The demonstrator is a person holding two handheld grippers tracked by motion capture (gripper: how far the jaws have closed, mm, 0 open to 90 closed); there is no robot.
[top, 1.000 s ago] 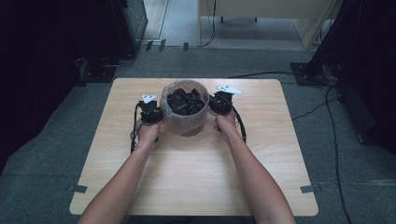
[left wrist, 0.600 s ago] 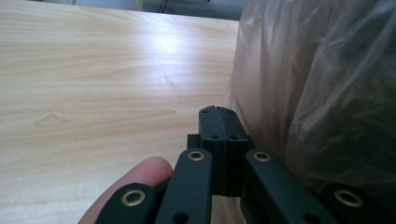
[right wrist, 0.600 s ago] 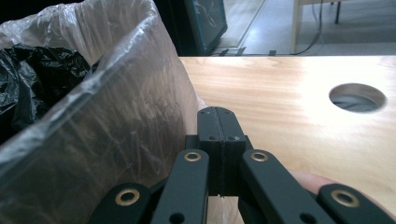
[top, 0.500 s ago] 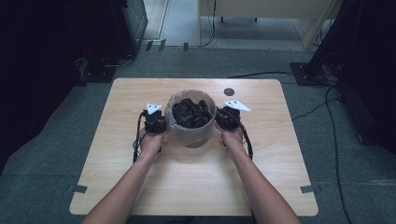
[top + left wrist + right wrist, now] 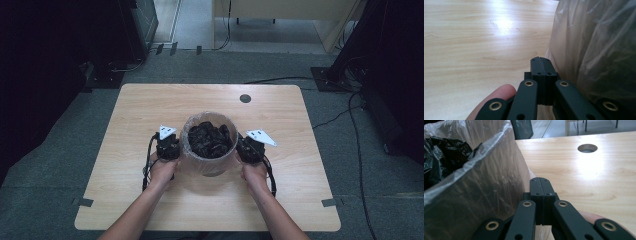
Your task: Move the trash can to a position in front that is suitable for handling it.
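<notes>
One round bin lined with clear plastic film (image 5: 209,150) stands near the middle of a light wooden table (image 5: 125,110), a little toward its near edge, with crumpled black plastic bags (image 5: 209,139) heaped inside. A person's two bare forearms reach in from the near side, each hand holding one black two-jaw gripper. The left gripper (image 5: 168,146) sits just beside the bin's left wall, and the right gripper (image 5: 248,148) just beside its right wall, so the bin stands between the two. In the left gripper view, that gripper's (image 5: 541,65) jaws are pressed fully together with nothing between them, the film-covered wall (image 5: 596,47) close alongside. In the right gripper view, the right gripper's (image 5: 541,185) jaws are likewise closed tight and empty, next to the bin's wall (image 5: 481,190) and the film folded over its rim. One round cable hole (image 5: 245,98) marks the table's far side, right of centre. Whether either gripper presses against the bin cannot be told.
</notes>
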